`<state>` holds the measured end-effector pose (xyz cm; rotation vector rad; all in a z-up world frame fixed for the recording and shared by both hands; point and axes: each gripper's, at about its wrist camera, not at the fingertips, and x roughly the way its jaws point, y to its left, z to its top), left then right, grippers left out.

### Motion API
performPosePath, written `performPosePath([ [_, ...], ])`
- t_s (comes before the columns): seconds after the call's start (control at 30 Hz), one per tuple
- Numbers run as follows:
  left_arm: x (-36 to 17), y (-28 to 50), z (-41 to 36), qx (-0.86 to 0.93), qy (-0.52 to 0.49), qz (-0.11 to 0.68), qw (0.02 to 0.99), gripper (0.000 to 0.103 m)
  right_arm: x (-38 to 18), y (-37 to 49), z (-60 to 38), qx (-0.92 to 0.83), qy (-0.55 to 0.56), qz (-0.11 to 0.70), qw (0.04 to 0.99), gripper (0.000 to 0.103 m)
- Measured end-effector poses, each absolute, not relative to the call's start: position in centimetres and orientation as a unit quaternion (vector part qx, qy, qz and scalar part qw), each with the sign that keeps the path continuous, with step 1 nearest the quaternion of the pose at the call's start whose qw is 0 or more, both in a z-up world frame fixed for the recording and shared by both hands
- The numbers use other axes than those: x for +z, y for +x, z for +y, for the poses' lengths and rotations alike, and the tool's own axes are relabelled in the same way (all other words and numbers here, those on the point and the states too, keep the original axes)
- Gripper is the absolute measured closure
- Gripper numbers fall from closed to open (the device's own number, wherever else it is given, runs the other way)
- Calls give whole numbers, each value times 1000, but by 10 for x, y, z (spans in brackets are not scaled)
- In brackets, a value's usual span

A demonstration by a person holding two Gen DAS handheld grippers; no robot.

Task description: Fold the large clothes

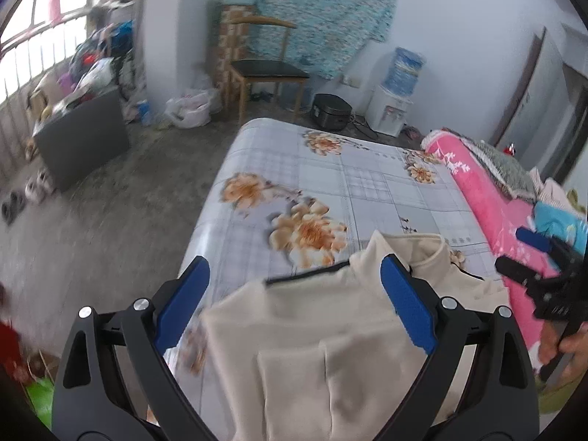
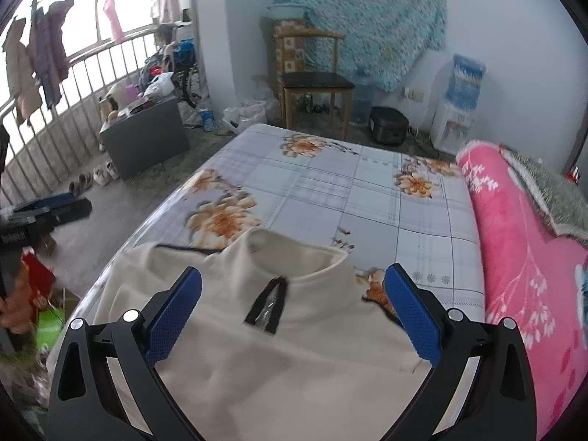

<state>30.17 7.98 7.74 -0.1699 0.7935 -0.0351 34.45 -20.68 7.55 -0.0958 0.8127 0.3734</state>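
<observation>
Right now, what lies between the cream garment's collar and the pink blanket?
In the right wrist view, only floral bedsheet lies between the cream garment's collar and the pink blanket; nothing else sits on that stretch.

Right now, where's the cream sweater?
The cream sweater lies on the floral bedsheet at the bed's near edge, beneath both open grippers, left of the pink blanket.

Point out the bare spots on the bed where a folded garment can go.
The floral sheet is bare from the cream garment's collar to the foot of the bed, between the floor-side edge and the pink blanket. The near end is covered by the garment; the blanket side is piled with bedding.
</observation>
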Motion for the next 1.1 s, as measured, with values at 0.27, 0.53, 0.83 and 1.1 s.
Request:
performPosePath([
  [0.27,22,391,31,-89,-86,427,896,14,24,434,-234,161,21,460,873,6],
  [0.53,-20,436,-17,-120,-64,472,871,33,-35,480,-248,164,72,525,832,19],
  [0.83,-39,437,-34,-134,-45,496,856,86,-52,475,-237,195,69,541,815,81],
  [1.1,4,385,-39,-156,0,453,878,94,-11,424,-236,210,11,502,839,93],
])
